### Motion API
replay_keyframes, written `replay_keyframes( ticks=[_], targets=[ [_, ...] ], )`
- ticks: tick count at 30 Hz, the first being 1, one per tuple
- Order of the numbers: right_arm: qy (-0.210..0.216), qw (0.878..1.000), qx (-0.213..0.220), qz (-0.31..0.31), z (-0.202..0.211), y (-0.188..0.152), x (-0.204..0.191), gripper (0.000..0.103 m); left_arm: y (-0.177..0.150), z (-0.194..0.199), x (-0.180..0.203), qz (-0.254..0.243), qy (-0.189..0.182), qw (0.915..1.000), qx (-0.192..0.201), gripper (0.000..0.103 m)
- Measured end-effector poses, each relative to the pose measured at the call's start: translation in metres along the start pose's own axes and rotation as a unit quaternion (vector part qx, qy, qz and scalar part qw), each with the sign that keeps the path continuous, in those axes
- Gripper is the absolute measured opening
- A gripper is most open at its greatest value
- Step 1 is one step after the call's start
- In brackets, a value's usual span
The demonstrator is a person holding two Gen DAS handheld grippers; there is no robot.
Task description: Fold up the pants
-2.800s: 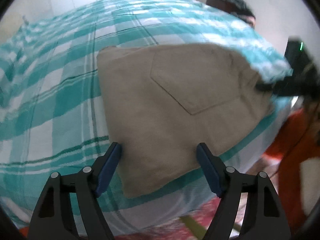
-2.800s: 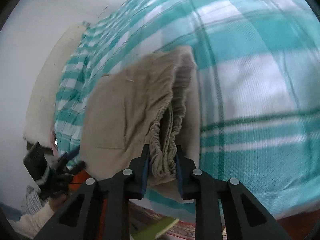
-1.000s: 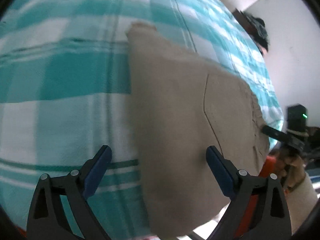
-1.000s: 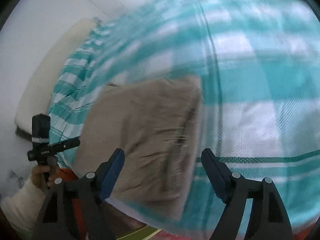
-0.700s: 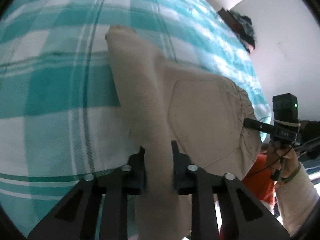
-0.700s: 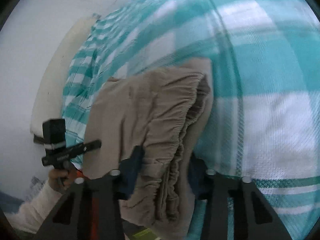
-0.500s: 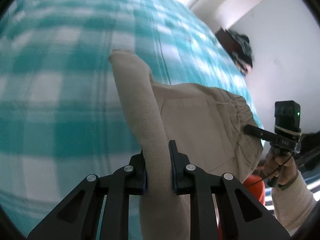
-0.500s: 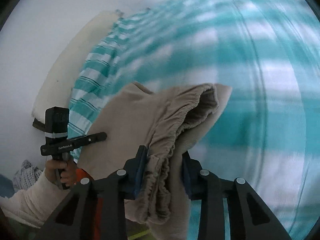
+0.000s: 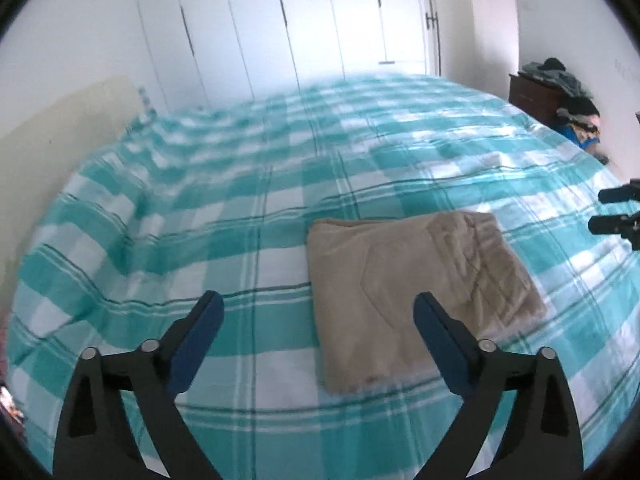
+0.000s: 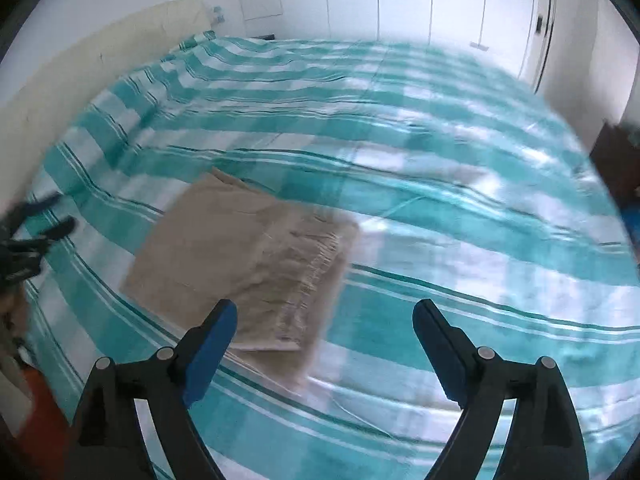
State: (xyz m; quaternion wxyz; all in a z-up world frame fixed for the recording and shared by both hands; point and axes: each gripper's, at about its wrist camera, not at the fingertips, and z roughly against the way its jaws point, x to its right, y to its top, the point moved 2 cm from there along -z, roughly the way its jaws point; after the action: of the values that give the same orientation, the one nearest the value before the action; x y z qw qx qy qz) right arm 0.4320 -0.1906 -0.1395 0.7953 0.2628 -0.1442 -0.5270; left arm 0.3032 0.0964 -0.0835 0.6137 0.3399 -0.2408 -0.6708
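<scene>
White wardrobe doors (image 9: 320, 20) behind teal-checked bed (image 9: 160, 240).

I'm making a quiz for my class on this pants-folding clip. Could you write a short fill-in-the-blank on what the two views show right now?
1. The folded beige pants lie on a ____ and white checked bedspread.
2. The left gripper has its jaws ____.
3. The right gripper holds ____.
4. The pants' visible pocket faces ____.

Missing words: teal; open; nothing; up
</scene>
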Motion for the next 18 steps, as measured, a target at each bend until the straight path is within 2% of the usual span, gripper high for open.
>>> replay_keyframes(
  ticks=[3,6,9,11,15,18],
  targets=[
    [-0.018,1.0,0.002,-0.005,0.027,-0.029,-0.003,0.089,-0.01,0.033,0.011,0.011,0.017,0.9998,0.006,0.1],
    [-0.013,1.0,0.008,-0.011,0.056,-0.06,-0.014,0.09,-0.025,0.058,0.019,0.049,0.04,0.9977,-0.022,0.102],
    [-0.017,0.999,0.032,-0.014,0.089,-0.087,-0.037,0.098,-0.044,0.087,0.02,0.078,0.052,0.995,-0.033,0.102],
    [-0.02,0.999,0.04,-0.018,0.106,-0.105,-0.055,0.101,-0.054,0.103,0.022,0.092,0.046,0.9941,-0.035,0.102],
    [-0.004,0.999,0.039,-0.034,0.137,-0.135,-0.088,0.103,-0.068,0.13,0.03,0.075,0.039,0.9948,-0.058,0.102],
    [-0.003,0.998,0.04,-0.039,0.159,-0.15,-0.103,0.103,-0.072,0.149,0.035,0.065,0.06,0.9946,-0.054,0.102]
  ],
)
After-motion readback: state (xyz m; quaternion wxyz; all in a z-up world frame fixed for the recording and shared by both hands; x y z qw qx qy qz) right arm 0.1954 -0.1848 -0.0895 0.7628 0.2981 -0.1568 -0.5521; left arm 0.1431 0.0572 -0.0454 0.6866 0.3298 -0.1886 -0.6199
